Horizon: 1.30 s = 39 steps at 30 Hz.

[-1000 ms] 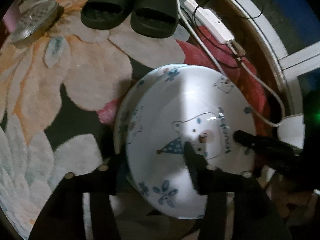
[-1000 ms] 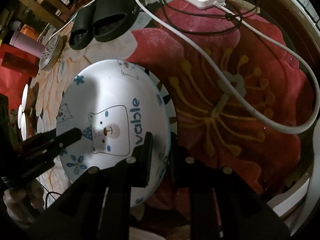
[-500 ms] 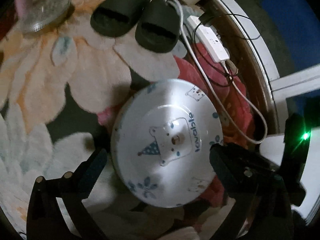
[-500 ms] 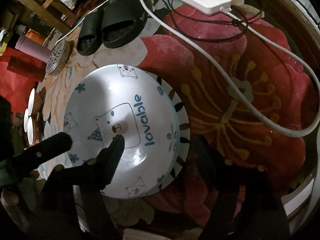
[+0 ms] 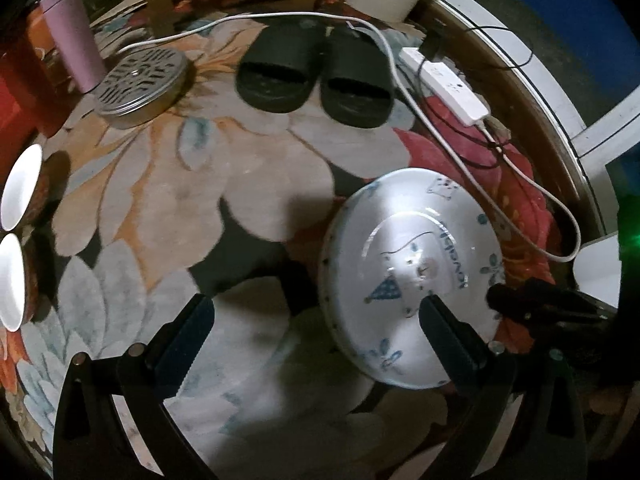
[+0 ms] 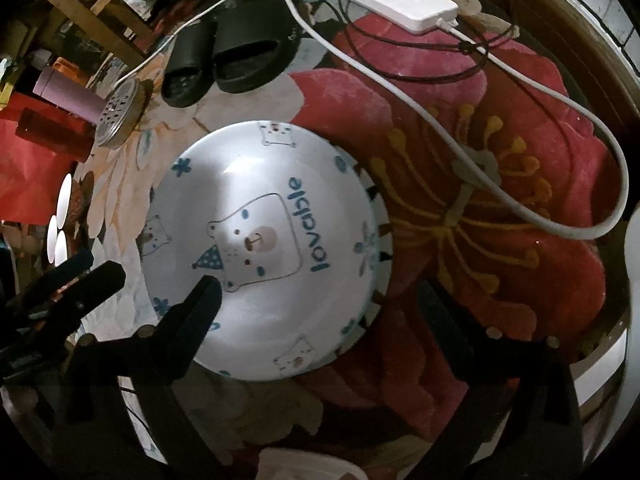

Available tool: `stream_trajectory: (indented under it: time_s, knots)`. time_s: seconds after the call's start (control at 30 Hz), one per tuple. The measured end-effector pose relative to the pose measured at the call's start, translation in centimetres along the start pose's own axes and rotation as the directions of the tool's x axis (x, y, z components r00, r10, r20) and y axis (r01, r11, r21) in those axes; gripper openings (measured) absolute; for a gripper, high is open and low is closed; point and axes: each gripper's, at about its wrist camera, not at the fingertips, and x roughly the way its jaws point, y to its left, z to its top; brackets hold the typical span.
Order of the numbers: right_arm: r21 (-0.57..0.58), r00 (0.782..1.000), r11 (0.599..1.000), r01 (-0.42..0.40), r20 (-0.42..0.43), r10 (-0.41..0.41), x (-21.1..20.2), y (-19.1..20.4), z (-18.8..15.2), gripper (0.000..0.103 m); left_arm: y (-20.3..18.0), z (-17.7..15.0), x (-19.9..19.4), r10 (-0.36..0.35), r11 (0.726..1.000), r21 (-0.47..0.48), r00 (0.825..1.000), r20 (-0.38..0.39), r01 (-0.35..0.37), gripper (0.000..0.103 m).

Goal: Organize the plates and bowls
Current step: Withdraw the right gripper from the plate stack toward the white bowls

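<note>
A white plate (image 6: 264, 248) with a bear drawing and the word "lovable" lies on the flowered rug, on top of another plate whose patterned rim (image 6: 382, 216) shows at its right edge. It also shows in the left wrist view (image 5: 416, 280). My left gripper (image 5: 316, 320) is open and empty, its right finger over the plate's near edge. My right gripper (image 6: 320, 296) is open and empty above the plate's near side. Several white-rimmed bowls (image 5: 18, 192) stand at the far left.
Black slippers (image 5: 316, 72), a white power strip (image 5: 444, 86) with white and black cables across the rug, a round perforated metal tin (image 5: 144, 80), a pink tumbler (image 5: 72, 36) and a red container (image 6: 52, 128) lie beyond. A raised wooden edge borders the right.
Both grippers let go of the plate, opened and drew back. The left gripper swung left, so the plate now sits at the right of its view.
</note>
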Motion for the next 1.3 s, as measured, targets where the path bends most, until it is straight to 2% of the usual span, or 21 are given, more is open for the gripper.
stream_trajectory:
  time_s: [0.6,1.3]
  knots:
    - [-0.106,0.999,0.993,-0.047,0.001,0.047,1.4,7.8,-0.4,0.1,8.2,-2.2,-3.4,0.085,0.992,-0.091,0.996,0.014,-0.084,0.102]
    - [-0.228,0.996,0.969,-0.092,-0.037,0.086,3.7,16.3,-2.0,0.1,18.5,-6.6,-5.8,0.16,0.96,-0.231,0.987,-0.014,-0.159,0.102]
